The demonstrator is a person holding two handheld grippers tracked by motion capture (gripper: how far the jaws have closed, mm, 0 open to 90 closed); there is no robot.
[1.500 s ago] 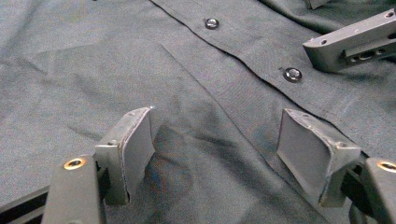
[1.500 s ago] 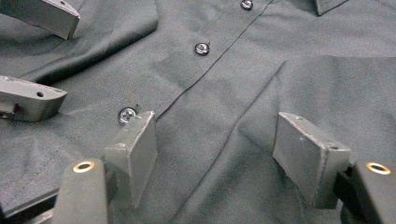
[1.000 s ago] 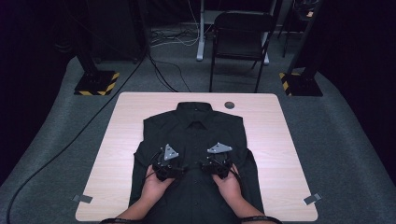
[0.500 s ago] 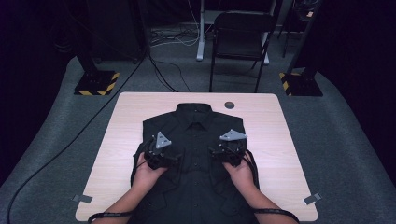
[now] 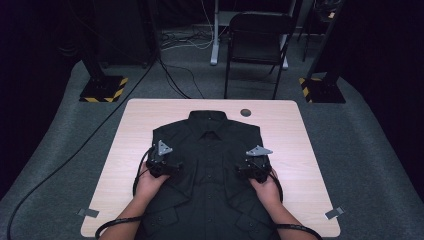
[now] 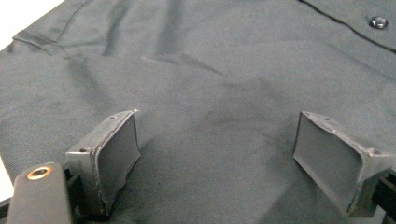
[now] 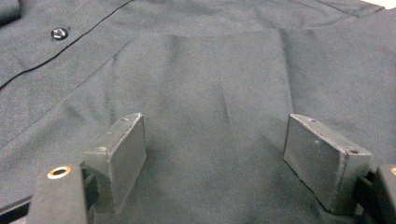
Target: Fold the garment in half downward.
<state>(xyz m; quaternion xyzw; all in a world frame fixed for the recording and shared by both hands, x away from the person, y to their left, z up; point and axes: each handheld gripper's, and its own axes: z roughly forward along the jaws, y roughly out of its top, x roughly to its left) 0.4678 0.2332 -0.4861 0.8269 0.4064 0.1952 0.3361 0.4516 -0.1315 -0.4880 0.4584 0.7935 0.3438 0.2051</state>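
Black cotton-like cloth, matte and finely woven, covers the middle of the pale wooden table (image 5: 125, 150): a button-up shirt (image 5: 210, 150) lies face up, collar (image 5: 207, 120) toward the far edge, its hem hanging over the near edge. The left hand-held gripper (image 5: 159, 159) sits on the shirt's left chest panel, the right hand-held gripper (image 5: 254, 162) on the right panel, either side of the button placket. Both have just been opening; their jaws stand wide apart with only flat fabric beneath, nothing pinched. In the left gripper view a small glossy round button (image 6: 378, 21) shows up by the placket seam, soft creases rippling the cloth; the right gripper view shows a stitched square pocket (image 7: 224, 84). This looks like a smoothing step ahead of a fold. Next move, I'd judge, calls for reaching out to the shirt's 2 side edges or sleeves and pinching a single layer cleanly without dragging the body askew.
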